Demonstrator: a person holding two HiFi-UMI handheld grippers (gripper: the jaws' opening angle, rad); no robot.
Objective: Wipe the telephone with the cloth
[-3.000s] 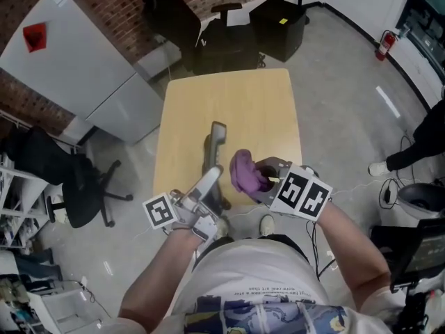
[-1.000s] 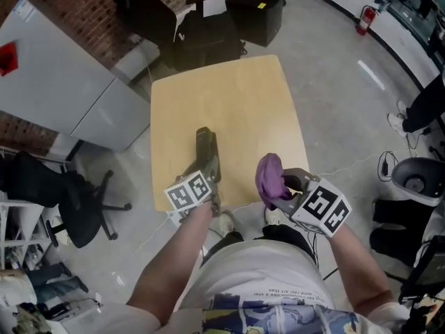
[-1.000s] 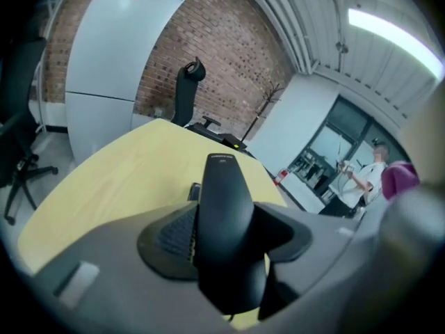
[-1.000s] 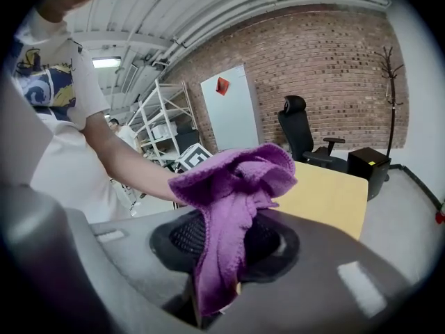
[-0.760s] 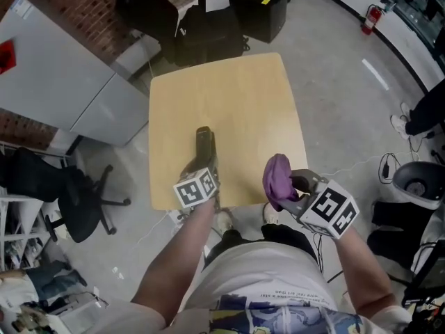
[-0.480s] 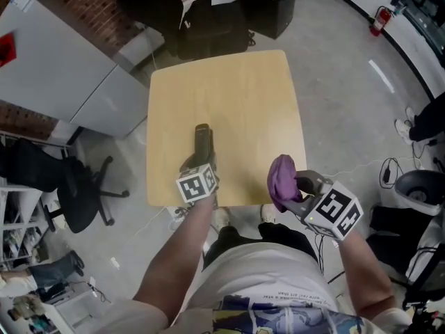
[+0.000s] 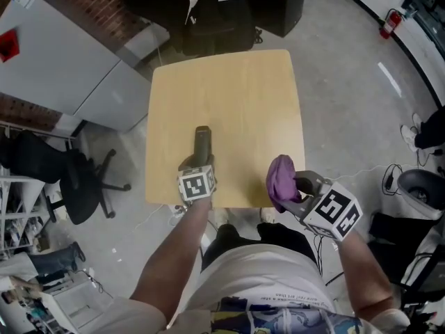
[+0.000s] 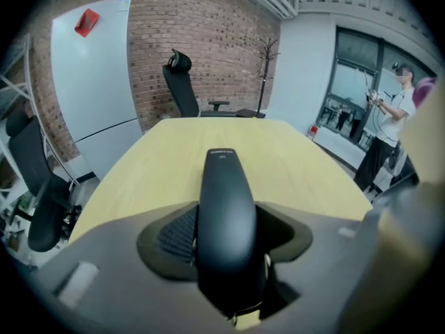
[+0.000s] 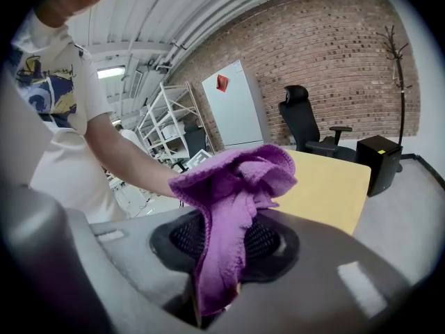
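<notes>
I find the telephone (image 7: 201, 142) lengthwise over the counter (image 7: 236, 89), left of centre, toward the near edge. Its near end sits between the jaws of the left hand-held gripper (image 7: 199, 161), which close on it. To its right, well apart, the cloth (image 7: 281, 179) sits in the right hand-held gripper (image 7: 290, 188) at the counter's near edge. A chair (image 7: 66, 179) stands on the floor left of the counter.

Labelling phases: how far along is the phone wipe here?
Done: both grasps. The left gripper is clamped on the telephone, the right gripper on the purple cloth. In hand: cloth held apart from the telephone. Remaining, apparently: contact and the wipe itself.
</notes>
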